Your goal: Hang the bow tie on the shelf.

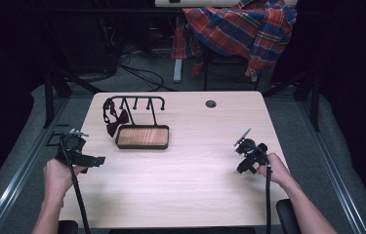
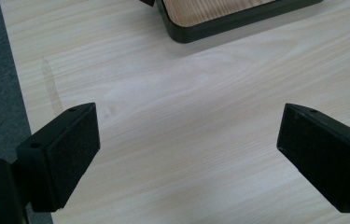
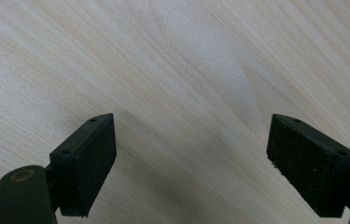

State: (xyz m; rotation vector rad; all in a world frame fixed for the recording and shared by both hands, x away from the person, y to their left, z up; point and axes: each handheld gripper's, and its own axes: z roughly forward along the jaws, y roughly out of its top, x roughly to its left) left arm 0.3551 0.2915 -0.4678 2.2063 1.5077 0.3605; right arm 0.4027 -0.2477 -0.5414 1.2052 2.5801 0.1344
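A black-rimmed tray [image 1: 142,137] with a wooden floor sits on the table's left half, under a black hook rack [image 1: 135,101]. A dark red bow tie [image 1: 113,121] hangs from the rack's left end, beside the tray. My left gripper [image 1: 91,161] is held low near the table's left edge, open and empty. In the left gripper view its jaws [image 2: 189,140] stand wide apart over bare wood, with the tray's corner [image 2: 196,31] ahead. My right gripper [image 1: 244,156] is at the right side, open and empty, and its own view has the jaws [image 3: 191,149] over bare tabletop.
The light wood table [image 1: 190,180] has a round cable hole [image 1: 211,104] near its far edge. A plaid shirt [image 1: 239,27] is draped over a chair beyond the table. Grey floor and metal rails flank both sides.
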